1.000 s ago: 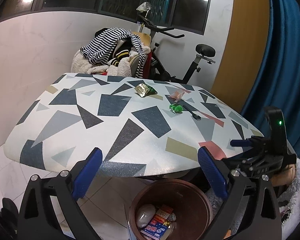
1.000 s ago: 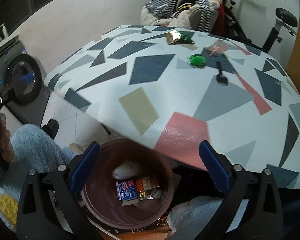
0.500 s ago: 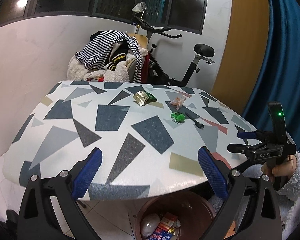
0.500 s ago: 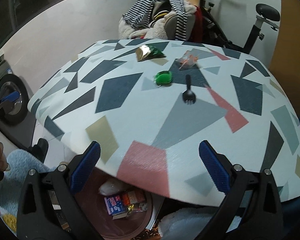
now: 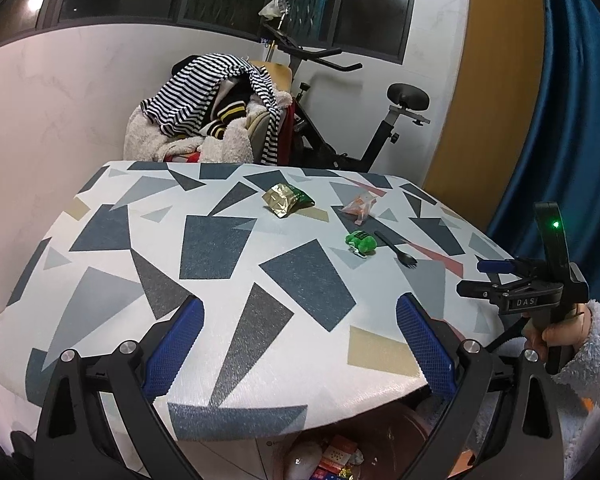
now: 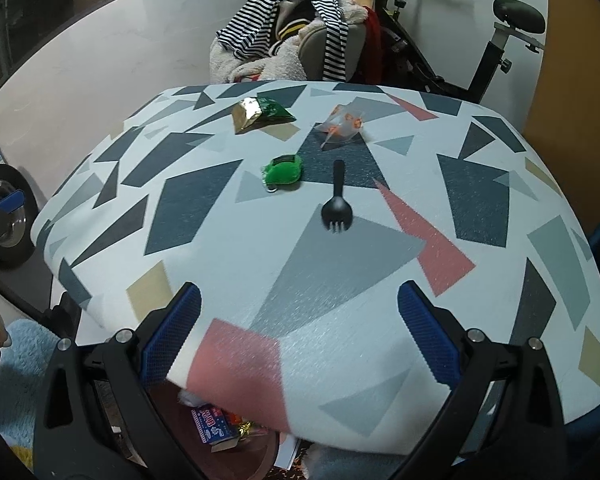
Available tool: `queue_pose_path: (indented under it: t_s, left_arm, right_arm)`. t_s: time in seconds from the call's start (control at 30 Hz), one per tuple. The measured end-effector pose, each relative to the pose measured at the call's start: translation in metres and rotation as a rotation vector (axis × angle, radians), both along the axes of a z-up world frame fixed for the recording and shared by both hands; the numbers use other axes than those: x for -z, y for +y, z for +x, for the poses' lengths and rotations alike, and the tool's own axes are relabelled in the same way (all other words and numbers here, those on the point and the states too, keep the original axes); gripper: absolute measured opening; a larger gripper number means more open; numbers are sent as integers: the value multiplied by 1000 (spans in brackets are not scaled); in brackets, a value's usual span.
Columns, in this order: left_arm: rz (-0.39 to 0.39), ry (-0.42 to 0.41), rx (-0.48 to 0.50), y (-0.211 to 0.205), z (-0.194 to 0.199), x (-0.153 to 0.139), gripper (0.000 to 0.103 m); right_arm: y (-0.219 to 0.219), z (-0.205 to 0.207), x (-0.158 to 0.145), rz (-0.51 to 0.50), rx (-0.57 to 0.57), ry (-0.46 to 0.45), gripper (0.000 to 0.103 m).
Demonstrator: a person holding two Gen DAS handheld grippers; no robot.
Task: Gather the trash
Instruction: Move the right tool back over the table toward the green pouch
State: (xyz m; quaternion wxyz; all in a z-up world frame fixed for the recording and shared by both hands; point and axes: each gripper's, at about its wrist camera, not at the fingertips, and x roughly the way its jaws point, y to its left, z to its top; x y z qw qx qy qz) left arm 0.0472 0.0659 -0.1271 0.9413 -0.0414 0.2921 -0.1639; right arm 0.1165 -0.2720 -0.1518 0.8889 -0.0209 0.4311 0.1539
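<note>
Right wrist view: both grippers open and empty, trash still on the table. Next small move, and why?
Probably ease the right gripper forward toward the black spork. It lies nearly centred ahead of the open jaws and is the nearest of the four pieces; the green item, foil wrapper and clear wrapper sit farther back. The left gripper is also open, farther from them.

Counter [image 6: 228, 276], geometric-patterned: black fork [image 6: 337, 204]; green toy [image 6: 282, 171] just beside it; gold-green wrapper [image 6: 260, 114]; clear orange-printed packet [image 6: 342, 126]. Below the near edge: brown bin [image 6: 260, 454] holding packaging.
</note>
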Motion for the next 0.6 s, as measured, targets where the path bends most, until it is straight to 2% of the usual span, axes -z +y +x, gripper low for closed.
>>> queue_pose_path:
  t_s: [0.27, 0.6]
  left_arm:
    - [-23, 49, -14, 6, 30, 15, 95]
    - [-80, 98, -52, 18, 70, 30, 95]
  right_arm:
    - [-1, 29, 12, -20, 19, 21, 97]
    - [-4, 87, 23, -22, 51, 28, 97]
